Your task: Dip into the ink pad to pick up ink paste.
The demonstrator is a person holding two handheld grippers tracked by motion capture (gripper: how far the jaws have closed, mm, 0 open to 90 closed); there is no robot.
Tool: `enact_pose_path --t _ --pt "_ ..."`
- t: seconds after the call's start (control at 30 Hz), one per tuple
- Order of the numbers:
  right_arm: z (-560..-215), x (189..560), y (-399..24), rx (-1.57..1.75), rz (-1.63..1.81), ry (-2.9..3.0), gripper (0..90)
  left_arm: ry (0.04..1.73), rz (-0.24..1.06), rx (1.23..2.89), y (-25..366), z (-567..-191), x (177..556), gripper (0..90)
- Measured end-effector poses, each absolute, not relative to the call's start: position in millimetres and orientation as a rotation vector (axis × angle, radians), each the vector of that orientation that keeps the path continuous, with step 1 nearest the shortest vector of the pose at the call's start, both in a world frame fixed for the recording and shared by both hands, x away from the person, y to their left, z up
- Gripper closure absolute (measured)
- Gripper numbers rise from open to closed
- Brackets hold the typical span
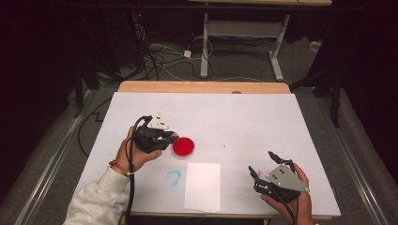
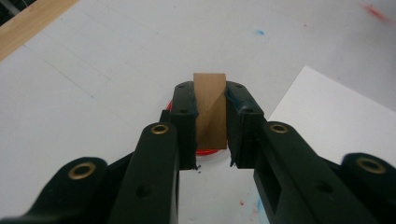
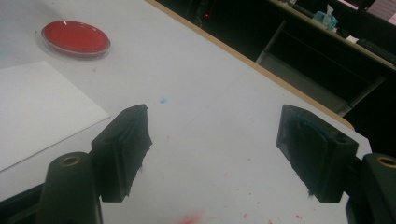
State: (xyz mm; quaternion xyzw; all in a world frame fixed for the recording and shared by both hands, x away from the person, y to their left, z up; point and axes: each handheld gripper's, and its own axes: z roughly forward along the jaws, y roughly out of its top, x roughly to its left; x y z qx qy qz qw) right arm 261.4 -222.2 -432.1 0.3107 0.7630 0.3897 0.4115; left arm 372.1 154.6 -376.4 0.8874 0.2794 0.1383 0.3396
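A: The left hand-held gripper point(image 2: 211, 161) clamps the brown block point(image 2: 210, 109) between its pads, just above the red dish point(image 1: 183, 146).

B: Good. The block should go straight down into the dish, then to the white paper point(image 1: 202, 186) beside the dish. The right hand-held gripper point(image 3: 215, 154) rests wide open, empty, well apart from the dish.
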Motion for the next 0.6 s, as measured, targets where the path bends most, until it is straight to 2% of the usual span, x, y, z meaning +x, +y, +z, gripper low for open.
enact_pose_path --t 0.3,0.6 --pt "-432 261 -220 0.773 0.979 1.926 26.2 0.692 0.369 2.323 140 -366 368 73.6" --pt "-433 259 -220 0.772 0.975 1.93 26.2 0.672 0.36 2.358 127 -375 379 73.6"
